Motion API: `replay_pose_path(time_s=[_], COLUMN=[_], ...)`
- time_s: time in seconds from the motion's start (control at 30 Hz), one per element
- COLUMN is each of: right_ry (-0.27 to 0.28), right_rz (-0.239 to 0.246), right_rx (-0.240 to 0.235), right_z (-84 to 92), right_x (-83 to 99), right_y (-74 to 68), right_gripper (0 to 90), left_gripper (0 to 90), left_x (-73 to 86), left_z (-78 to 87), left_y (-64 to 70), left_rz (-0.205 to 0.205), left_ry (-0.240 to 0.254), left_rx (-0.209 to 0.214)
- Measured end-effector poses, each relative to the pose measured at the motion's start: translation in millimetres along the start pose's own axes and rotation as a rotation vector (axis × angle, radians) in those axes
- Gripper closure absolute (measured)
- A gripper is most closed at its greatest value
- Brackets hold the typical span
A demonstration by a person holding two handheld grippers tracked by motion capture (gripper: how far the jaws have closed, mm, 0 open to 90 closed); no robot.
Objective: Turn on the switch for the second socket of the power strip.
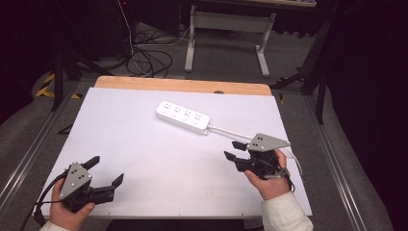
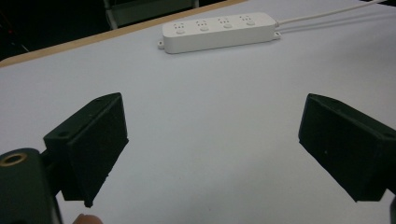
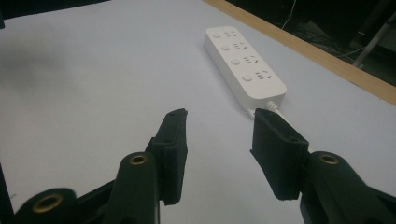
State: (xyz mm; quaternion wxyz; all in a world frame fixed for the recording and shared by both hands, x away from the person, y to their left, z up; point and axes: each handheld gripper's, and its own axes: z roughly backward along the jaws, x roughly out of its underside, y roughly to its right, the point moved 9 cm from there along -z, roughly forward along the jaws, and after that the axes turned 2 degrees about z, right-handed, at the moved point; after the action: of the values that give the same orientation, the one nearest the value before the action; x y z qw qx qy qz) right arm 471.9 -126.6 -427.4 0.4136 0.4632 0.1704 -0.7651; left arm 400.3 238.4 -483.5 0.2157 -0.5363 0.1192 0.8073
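The right hand-held gripper [image 1: 233, 149] hangs above the right part of the white tabletop [image 1: 144, 144], held in a hand [image 1: 267, 180] with a pale sleeve [image 1: 284, 215] at the near edge. Its jaws stand partly apart with nothing between them; it is released, grasping nothing. In the right gripper view the same hand-held gripper [image 3: 219, 144] points along the tabletop toward a white power strip [image 3: 245, 72], whose cable end lies just past the tip of the right-hand jaw.

The left hand-held gripper [image 1: 106, 171] sits at the near left corner of the tabletop, held in the other hand [image 1: 67, 214]. Its jaws are spread wide and empty. In the left gripper view this hand-held gripper [image 2: 212, 135] faces bare tabletop, with the power strip [image 2: 217, 30] well beyond it.

The power strip [image 1: 183, 116] lies flat on the far middle of the tabletop, slanted, sockets upward, well apart from the left hand-held gripper and nearer to the right one. Its white cable [image 1: 231, 131] runs from its right end toward the right hand-held gripper and passes under it.

A wooden strip [image 1: 183, 85] edges the far side of the tabletop. Beyond it stand the legs of a white frame [image 1: 226, 29] on a grey floor with dark cables [image 1: 144, 57].
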Motion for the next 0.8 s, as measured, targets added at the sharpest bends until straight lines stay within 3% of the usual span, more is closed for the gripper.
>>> replay_pose_path(time_s=[0.47, 0.57, 0.73, 0.8], right_ry=[0.016, 0.020, 0.010, 0.008], right_rz=[-0.020, -0.040, -0.022, -0.015], right_rx=[-0.016, -0.050, -0.042, -0.040], right_z=[-7.6, -11.3, -17.8, -19.5], right_x=[-24.4, -29.6, -36.4, -38.2], right_y=[12.4, 13.2, 16.2, 16.6], right_gripper=[59.7, 73.0, 87.8, 89.9], left_gripper=[8.9, 9.1, 9.1, 9.1], left_x=[-0.2, -0.3, 0.0, -0.2], left_z=[0.6, 0.7, 0.8, 1.0], left_y=[0.0, -0.5, -0.2, -0.5], left_rz=[-0.003, -0.010, -0.005, -0.005], left_ry=[0.001, 0.001, 0.001, 0.002], left_rx=[0.002, -0.003, -0.001, -0.002])
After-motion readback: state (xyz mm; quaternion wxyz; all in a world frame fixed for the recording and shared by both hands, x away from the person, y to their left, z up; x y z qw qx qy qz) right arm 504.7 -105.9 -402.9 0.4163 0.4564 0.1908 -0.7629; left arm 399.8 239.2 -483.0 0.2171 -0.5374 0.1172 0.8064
